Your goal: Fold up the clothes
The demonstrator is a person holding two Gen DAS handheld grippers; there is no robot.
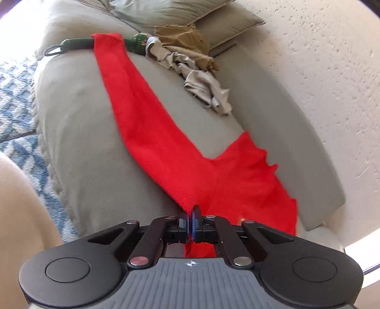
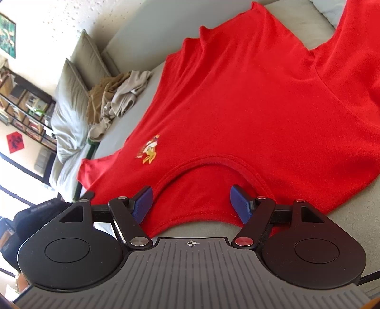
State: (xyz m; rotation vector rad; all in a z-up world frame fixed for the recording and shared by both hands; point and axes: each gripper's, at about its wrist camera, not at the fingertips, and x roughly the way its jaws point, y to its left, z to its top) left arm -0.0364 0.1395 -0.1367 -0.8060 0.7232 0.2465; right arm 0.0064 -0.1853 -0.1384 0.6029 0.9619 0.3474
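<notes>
A red long-sleeved shirt (image 2: 249,102) lies spread on a grey couch seat (image 2: 306,14), with a small embroidered figure (image 2: 148,149) on its chest. My right gripper (image 2: 191,202) is open, its blue pads (image 2: 239,204) standing either side of the neckline (image 2: 204,161) just above the fabric. In the left wrist view a long red sleeve (image 1: 133,114) runs away across the seat (image 1: 78,133). My left gripper (image 1: 191,215) is shut on the red shirt's fabric, which is pinched between its pads and hangs below them.
A crumpled pile of beige and tan clothes (image 1: 190,64) lies at the back of the seat against grey cushions (image 1: 166,9). A green object with a ring (image 1: 71,46) sits by the sleeve's end. A blue patterned rug (image 1: 16,99) is at left; a textured wall (image 1: 320,71) at right.
</notes>
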